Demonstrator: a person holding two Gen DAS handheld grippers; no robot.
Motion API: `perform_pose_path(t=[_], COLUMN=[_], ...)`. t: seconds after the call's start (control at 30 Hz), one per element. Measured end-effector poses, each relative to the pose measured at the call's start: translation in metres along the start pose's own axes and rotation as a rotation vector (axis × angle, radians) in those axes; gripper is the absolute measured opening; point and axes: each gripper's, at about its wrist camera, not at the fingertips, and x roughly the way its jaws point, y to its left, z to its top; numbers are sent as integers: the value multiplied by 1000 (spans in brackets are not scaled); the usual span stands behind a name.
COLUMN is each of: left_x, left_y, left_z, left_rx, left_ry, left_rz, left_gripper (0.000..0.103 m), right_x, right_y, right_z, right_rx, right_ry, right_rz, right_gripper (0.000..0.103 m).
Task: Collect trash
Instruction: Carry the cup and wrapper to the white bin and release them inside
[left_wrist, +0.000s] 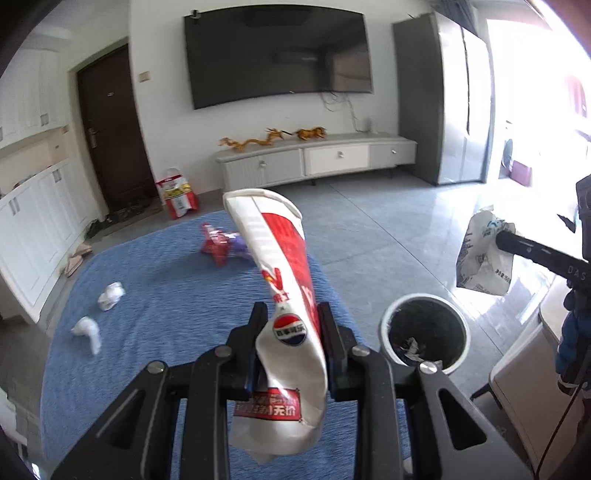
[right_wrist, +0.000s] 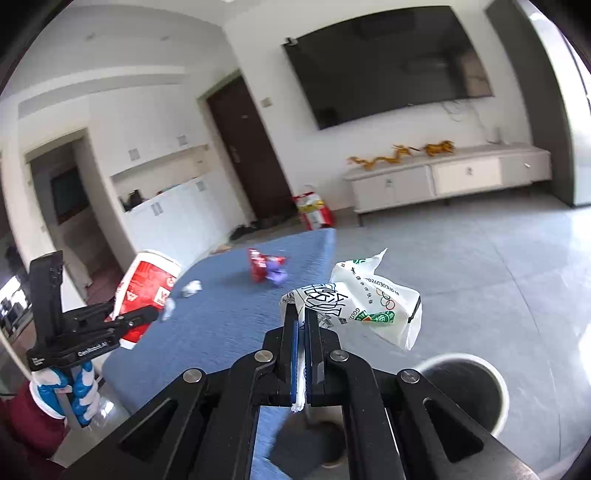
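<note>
My left gripper (left_wrist: 291, 325) is shut on a crushed red-and-white paper cup (left_wrist: 280, 258), held above the blue cloth-covered table (left_wrist: 166, 295). My right gripper (right_wrist: 302, 314) is shut on a white printed plastic wrapper (right_wrist: 373, 302), held beside the table's right edge, above the floor. The white bin (left_wrist: 424, 332) stands on the floor to the right of the table; it also shows in the right wrist view (right_wrist: 465, 391). On the table lie a red and purple wrapper (left_wrist: 221, 243) and two crumpled white tissues (left_wrist: 110, 295), (left_wrist: 86, 332).
A TV cabinet (left_wrist: 317, 158) stands against the far wall under a large TV. A red bag (left_wrist: 177, 197) sits on the floor by the dark door. White cupboards line the left wall. A beige piece of furniture (left_wrist: 524, 387) is at the right.
</note>
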Motion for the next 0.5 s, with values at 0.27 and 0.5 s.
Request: perform_pose_path(t=[0.27, 0.5], left_x=[42, 78], left_y=[-67, -117], left_z=[9, 9], left_rx=[100, 180], left_ry=[61, 122], left_rz=[-94, -170], left_gripper=[25, 25], right_x=[-2, 5], right_y=[-56, -93], right_z=[-25, -40], right_rx=[95, 172], right_ry=[44, 74], right_rz=[-92, -143], right_gripper=[3, 3])
